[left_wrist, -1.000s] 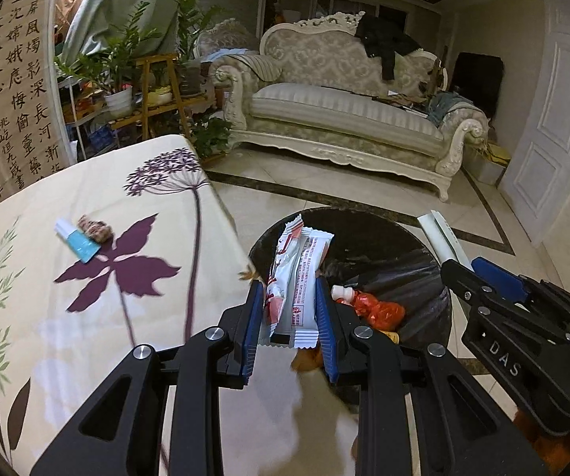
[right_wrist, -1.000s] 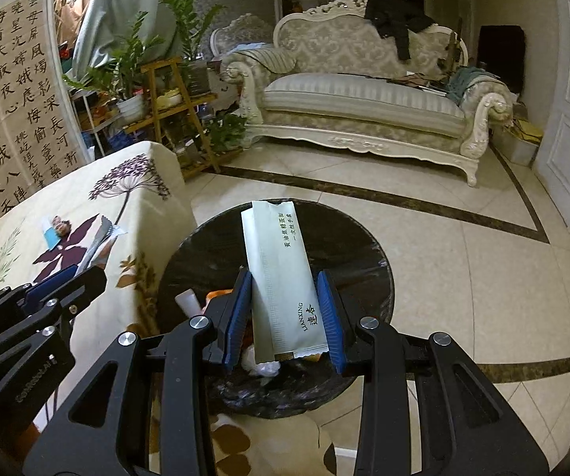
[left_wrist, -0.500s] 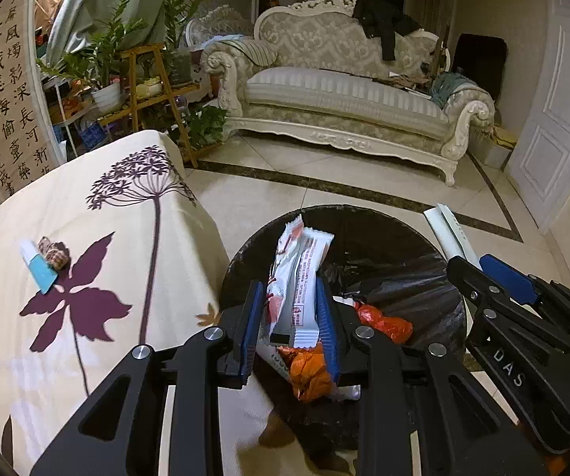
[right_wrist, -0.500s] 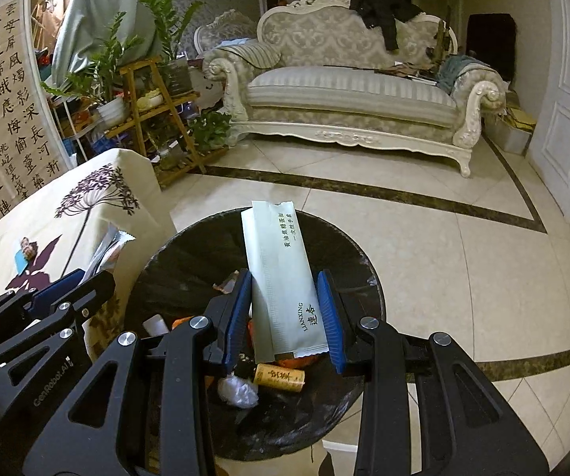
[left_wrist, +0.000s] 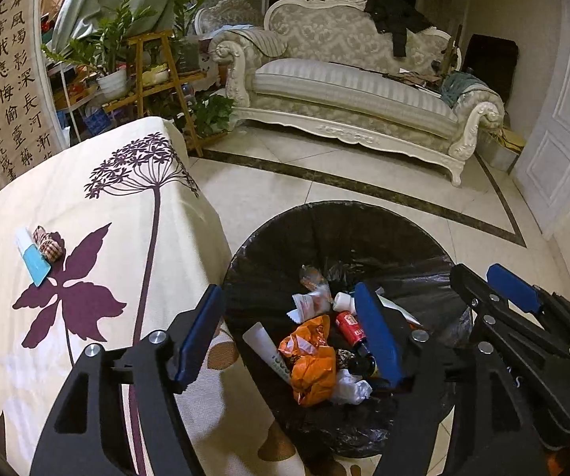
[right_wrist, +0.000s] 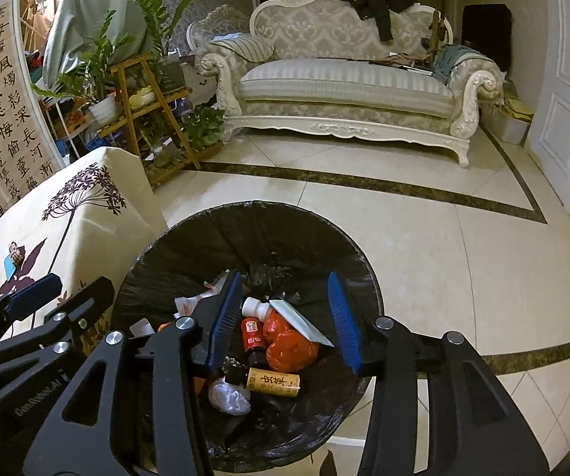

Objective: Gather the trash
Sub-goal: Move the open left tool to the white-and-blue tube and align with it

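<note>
Left claw [left_wrist: 289,327] hangs over the bin [left_wrist: 435,254], jaws opening and nothing between them. From its camera, the leftover trash sits up and to the left on the cloth-covered surface [left_wrist: 98,214]: a blue-and-white wrapper [left_wrist: 33,260] with a crumpled brown scrap [left_wrist: 49,242] touching it. The wrapper's long axis runs slantwise toward the claw, and this hand looks the nearer one. Over to the right wrist view: right claw [right_wrist: 285,317] is opening above the bin [right_wrist: 348,254] too, empty, with dropped packets and small bottles below. The same wrapper [right_wrist: 8,266] shows far left, tiny, partly behind the left claw [right_wrist: 63,289]; what the scrap is stays unclear.
</note>
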